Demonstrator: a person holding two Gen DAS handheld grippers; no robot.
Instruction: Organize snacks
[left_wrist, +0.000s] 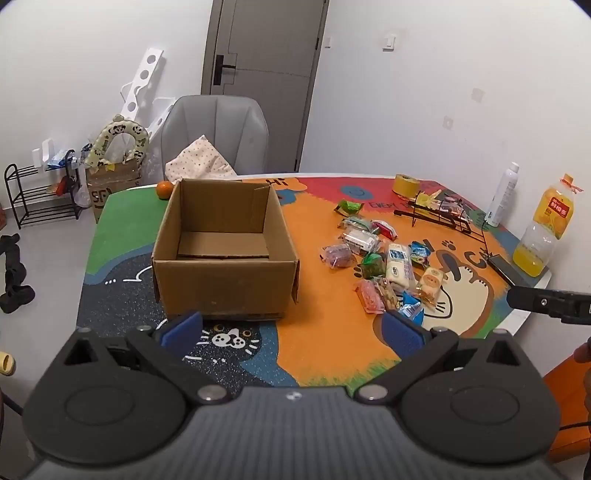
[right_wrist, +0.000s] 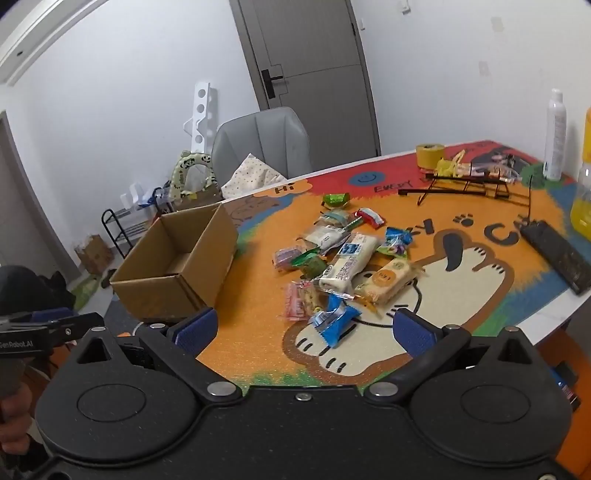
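An empty cardboard box (left_wrist: 225, 251) stands open on the colourful table mat, left of a loose pile of wrapped snacks (left_wrist: 388, 266). In the left wrist view my left gripper (left_wrist: 291, 328) hovers open above the near table edge, just short of the box, nothing between its blue pads. In the right wrist view the same box (right_wrist: 177, 266) sits to the left and the snack pile (right_wrist: 343, 258) lies ahead. My right gripper (right_wrist: 304, 328) is open over the mat, and a blue snack packet (right_wrist: 334, 319) lies on the mat just beyond its fingertips, untouched.
A black wire rack with more packets (right_wrist: 469, 177), a yellow tape roll (right_wrist: 430, 153), a white spray bottle (right_wrist: 554, 136), an oil bottle (left_wrist: 543, 229) and a dark flat device (right_wrist: 557, 254) sit at the right. An orange (left_wrist: 163, 189) lies behind the box. A grey chair (left_wrist: 214, 136) stands beyond the table.
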